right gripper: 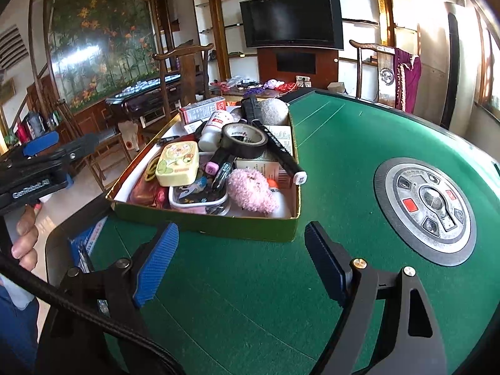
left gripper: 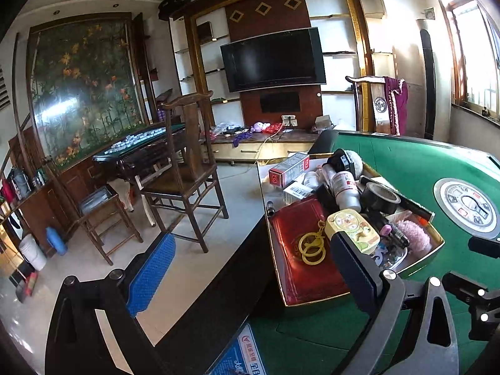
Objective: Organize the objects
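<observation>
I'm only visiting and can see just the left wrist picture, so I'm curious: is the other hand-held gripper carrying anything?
Observer: No. The right hand-held gripper is open, and only the green table felt lies between its fingers.
Visitor: And who holds the one I'm looking through?
Observer: A person's hand. Its fingers wrap the handle of the left hand-held gripper, which shows at the left edge of the right wrist view.
Visitor: Is anything sticking out of the box?
Observer: Yes. A black marker lies along the right wall of the cardboard box, and its white cap pokes over the rim.
</observation>
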Demonstrator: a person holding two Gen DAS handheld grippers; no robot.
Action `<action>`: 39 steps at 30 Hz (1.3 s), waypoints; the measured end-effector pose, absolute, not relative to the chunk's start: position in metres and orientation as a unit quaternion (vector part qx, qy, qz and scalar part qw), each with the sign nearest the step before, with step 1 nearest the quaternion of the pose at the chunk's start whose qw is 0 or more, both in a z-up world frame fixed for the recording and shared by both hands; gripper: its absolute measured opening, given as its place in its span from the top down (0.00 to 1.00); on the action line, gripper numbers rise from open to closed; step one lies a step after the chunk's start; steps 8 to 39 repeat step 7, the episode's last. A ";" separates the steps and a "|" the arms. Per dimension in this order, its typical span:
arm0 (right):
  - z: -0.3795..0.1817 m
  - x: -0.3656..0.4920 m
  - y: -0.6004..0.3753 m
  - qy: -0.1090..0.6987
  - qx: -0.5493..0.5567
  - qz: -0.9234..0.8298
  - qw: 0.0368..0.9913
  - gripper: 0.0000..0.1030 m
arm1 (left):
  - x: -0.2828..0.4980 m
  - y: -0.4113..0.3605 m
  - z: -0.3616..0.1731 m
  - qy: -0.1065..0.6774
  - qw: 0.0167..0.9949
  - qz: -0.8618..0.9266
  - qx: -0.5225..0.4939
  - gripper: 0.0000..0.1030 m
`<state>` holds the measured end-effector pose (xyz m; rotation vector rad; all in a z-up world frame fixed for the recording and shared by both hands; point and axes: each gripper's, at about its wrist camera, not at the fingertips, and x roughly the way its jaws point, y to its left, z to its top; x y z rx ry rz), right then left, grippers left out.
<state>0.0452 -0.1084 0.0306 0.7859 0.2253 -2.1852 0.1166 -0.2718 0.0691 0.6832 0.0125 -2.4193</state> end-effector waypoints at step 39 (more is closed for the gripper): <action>0.030 0.049 -0.106 0.092 0.306 -0.866 0.385 0.19 | 0.119 -0.252 0.063 0.000 0.286 -0.925 0.251 0.05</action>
